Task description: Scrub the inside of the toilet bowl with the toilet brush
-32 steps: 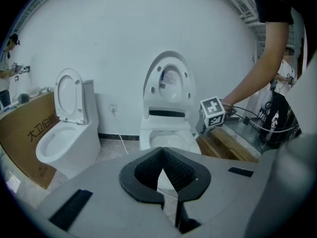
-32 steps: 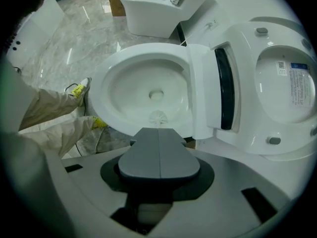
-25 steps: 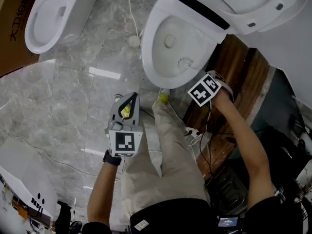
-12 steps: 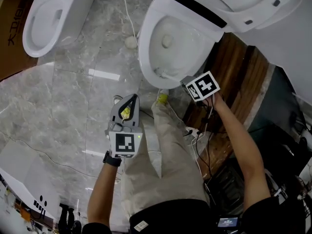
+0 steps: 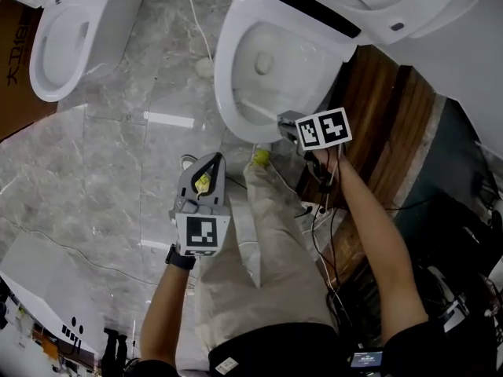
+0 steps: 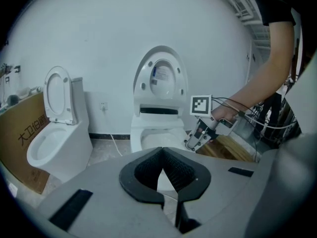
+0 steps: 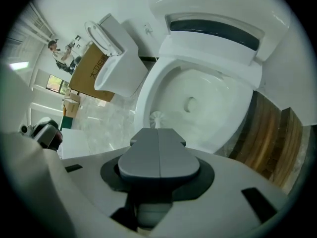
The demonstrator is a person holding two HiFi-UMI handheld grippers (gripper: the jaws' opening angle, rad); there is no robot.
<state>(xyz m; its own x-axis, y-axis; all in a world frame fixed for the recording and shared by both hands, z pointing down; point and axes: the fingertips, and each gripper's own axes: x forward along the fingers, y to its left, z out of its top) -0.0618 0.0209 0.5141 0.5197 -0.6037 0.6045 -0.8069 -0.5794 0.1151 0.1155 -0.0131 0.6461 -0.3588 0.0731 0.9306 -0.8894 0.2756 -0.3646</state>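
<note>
The white toilet bowl (image 5: 225, 93) is open, with seat and lid raised. My right gripper (image 5: 286, 121) hangs over its near rim, shut on the handle of the white toilet brush (image 5: 253, 108). The bristle head lies low against the bowl's left inner wall. In the right gripper view the brush head (image 7: 157, 118) pokes out past the closed jaws of my right gripper (image 7: 158, 133), in front of the bowl's drain (image 7: 189, 103). My left gripper (image 5: 212, 162) stays by the person's leg, shut and empty; in its own view my left gripper (image 6: 161, 152) faces the toilet (image 6: 157, 136).
A second toilet (image 5: 67, 42) stands at the left, with a cardboard box (image 5: 9, 69) beside it. Wooden boards (image 5: 389, 124) and loose cables (image 5: 324, 210) lie right of the bowl. A white cord (image 5: 198, 30) runs over the marble floor (image 5: 102, 179).
My right gripper has moved left along the near rim, sweeping the brush head from the bowl's right side to its left. The left gripper has not moved.
</note>
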